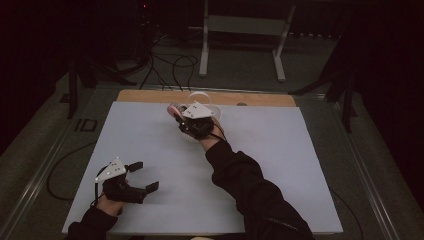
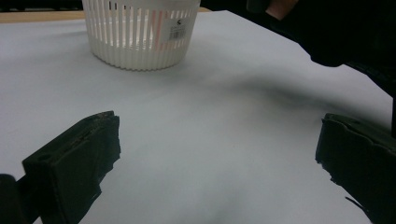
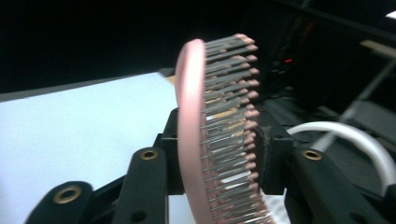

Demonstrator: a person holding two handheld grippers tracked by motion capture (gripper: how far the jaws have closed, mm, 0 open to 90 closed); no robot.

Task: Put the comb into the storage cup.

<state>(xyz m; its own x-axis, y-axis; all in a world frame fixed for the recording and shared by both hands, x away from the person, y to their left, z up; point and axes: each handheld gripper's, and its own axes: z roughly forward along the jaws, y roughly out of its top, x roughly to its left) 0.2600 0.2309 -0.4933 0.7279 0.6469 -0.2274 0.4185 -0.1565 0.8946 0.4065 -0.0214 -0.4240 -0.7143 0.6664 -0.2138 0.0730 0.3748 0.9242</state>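
- The left gripper [image 1: 145, 176] sits low at the near left of the white table [image 1: 150, 140], held in the person's left hand [image 1: 107, 202]. Its jaws stand wide apart with nothing between them.
- In the left gripper view the two black jaws rise from the bottom corners over bare white table, and a white slotted basket [image 2: 140, 35] stands well ahead of them, slightly to their left. Something pink shows through the basket's slats, along with a small label.
- Farther right in the same view, a dark sleeve [image 2: 336, 42] reaches in above the table from the upper right.
- The right gripper [image 1: 186, 116] is held out over the far middle of the table, at the basket [image 1: 210, 102], which lies just beyond it and partly under it.
- Its jaws are clamped on a pink hairbrush [image 3: 205, 135]. In the right gripper view the brush stands upright between the two jaws, its pink back toward the left jaw and its metal, pink-tipped bristles toward the right jaw.
- In the high view the brush [image 1: 175, 109] juts out from the gripper's left side.
- To the right of the brush in the right gripper view, the basket's white rim [image 3: 355, 135] curves just past the right jaw, lower than the brush head.
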